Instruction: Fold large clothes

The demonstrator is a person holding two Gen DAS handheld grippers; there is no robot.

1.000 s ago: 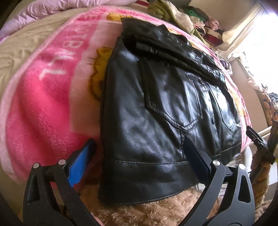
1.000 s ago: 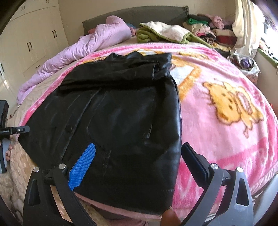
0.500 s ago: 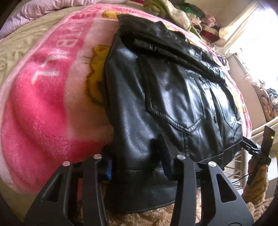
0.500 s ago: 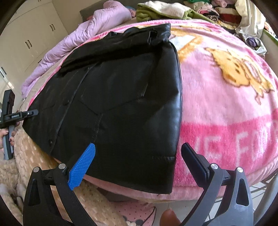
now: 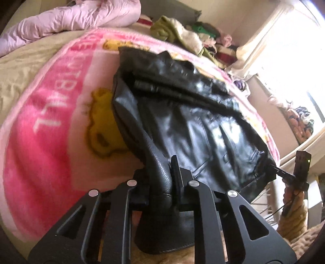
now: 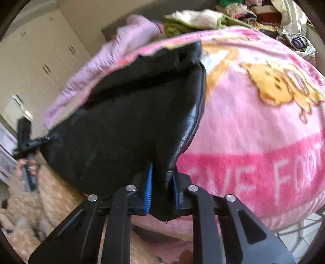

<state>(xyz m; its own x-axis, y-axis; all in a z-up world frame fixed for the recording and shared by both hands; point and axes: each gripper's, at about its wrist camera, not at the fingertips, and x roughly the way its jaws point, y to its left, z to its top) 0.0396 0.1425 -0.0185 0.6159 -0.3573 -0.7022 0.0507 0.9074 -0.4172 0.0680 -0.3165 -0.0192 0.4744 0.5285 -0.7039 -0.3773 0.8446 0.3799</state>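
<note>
Pink blanket (image 6: 254,121) lies open beside the jacket (image 6: 132,126); clothes pile (image 5: 182,38) blocks beyond.

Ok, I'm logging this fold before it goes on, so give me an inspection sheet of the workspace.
Surface: pink blanket over a bed.
Job's things: black leather jacket lying flat, its near hem pinched at both corners.
Clutter: lilac quilt and a clothes pile at the far side.
Grippers: left gripper shut on the jacket, jaws just closed; right gripper likewise.
Cables: thin wire by the right gripper's handle.
Surroundings: white cupboards, bright window.
</note>
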